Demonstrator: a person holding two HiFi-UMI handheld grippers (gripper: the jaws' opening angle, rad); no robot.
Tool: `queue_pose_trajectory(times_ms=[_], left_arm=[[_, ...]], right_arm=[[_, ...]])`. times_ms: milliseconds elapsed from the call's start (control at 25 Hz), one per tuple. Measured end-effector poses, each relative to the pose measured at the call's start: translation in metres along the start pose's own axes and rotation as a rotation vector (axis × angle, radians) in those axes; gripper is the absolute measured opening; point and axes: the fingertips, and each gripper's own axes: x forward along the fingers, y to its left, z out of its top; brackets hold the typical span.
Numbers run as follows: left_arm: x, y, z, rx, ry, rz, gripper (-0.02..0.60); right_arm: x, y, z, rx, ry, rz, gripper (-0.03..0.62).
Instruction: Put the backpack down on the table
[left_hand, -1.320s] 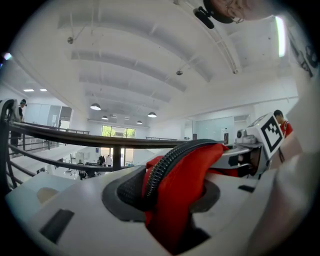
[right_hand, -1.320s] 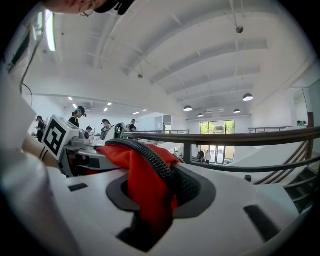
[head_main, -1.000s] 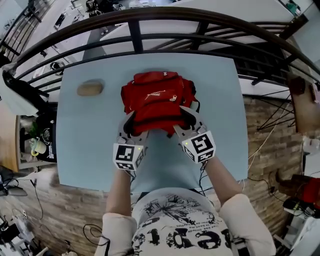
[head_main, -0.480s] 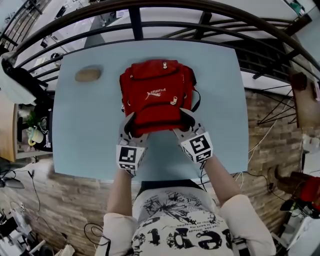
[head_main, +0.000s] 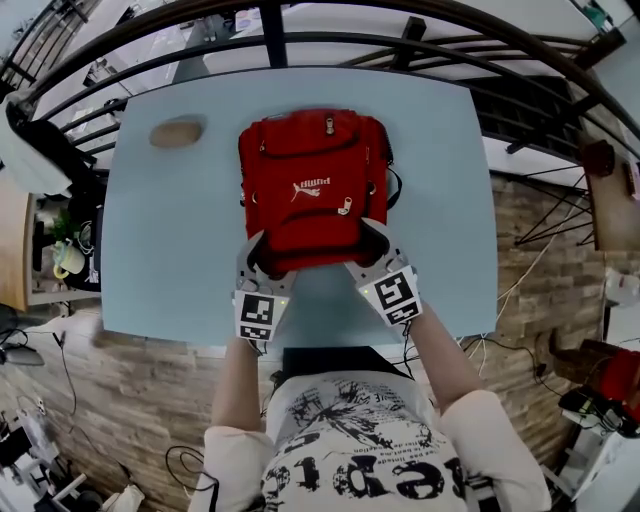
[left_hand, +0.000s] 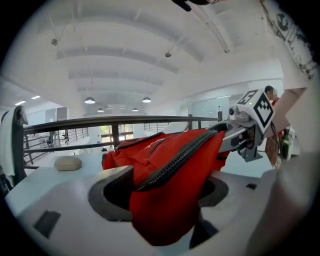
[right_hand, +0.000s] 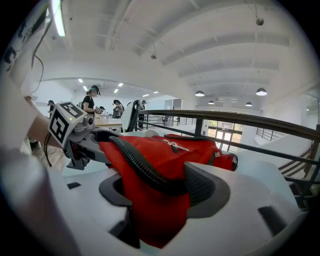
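The red backpack (head_main: 310, 180) lies flat on the pale blue table (head_main: 160, 250), front pocket up, its near edge at my two grippers. My left gripper (head_main: 265, 262) is at the near left corner, and its jaws are opening with red fabric and a zipper (left_hand: 170, 165) still lying loosely between them. At the near right corner my right gripper (head_main: 365, 250) is opening too, with the bag's edge and black piping (right_hand: 150, 175) between its jaws. Each gripper view shows the other gripper across the bag: the right gripper (left_hand: 250, 125) and the left gripper (right_hand: 70, 127).
A tan, stone-like lump (head_main: 177, 132) rests on the table's far left. A dark curved railing (head_main: 270, 30) runs behind the table's far edge. Brick floor lies to the right, and people stand at desks (right_hand: 92, 107) far off.
The backpack has come down onto the table and spread flat, further from me. Both grippers sank with it, and their jaws now stand wider.
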Motion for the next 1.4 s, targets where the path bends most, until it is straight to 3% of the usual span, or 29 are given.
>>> queue_pose_trajectory(times_ms=[200, 520, 680, 760, 840, 920, 1000, 1160, 1400], left_arm=[[-0.020, -0.012, -0.019, -0.012, 0.042, -0.009, 0.318], [-0.058, -0.029, -0.040, -0.088, 0.097, -0.027, 0.318], [-0.078, -0.045, -0.025, -0.115, 0.081, -0.054, 0.316], [-0.089, -0.045, -0.014, -0.127, 0.051, -0.033, 0.279], [-0.101, -0.040, -0.001, -0.152, 0.017, 0.001, 0.151], [-0.115, -0.035, 0.007, -0.151, -0.004, 0.020, 0.096], [-0.127, -0.030, 0.016, -0.128, -0.028, 0.036, 0.070], [-0.147, -0.029, 0.046, -0.107, -0.071, 0.046, 0.040], [-0.172, -0.033, 0.085, -0.046, -0.131, 0.038, 0.020]], right_arm=[[-0.016, 0.014, -0.016, -0.038, 0.027, 0.019, 0.319], [-0.039, 0.040, -0.034, 0.001, 0.068, -0.006, 0.324], [-0.059, 0.053, -0.031, 0.046, 0.055, -0.008, 0.324], [-0.068, 0.057, -0.027, 0.073, 0.046, -0.032, 0.319], [-0.074, 0.064, -0.019, 0.096, 0.030, -0.062, 0.302], [-0.079, 0.075, -0.009, 0.107, 0.014, -0.088, 0.267], [-0.085, 0.082, 0.002, 0.116, -0.005, -0.119, 0.232], [-0.104, 0.083, 0.026, 0.161, -0.056, -0.201, 0.098], [-0.130, 0.085, 0.064, 0.168, -0.112, -0.282, -0.005]])
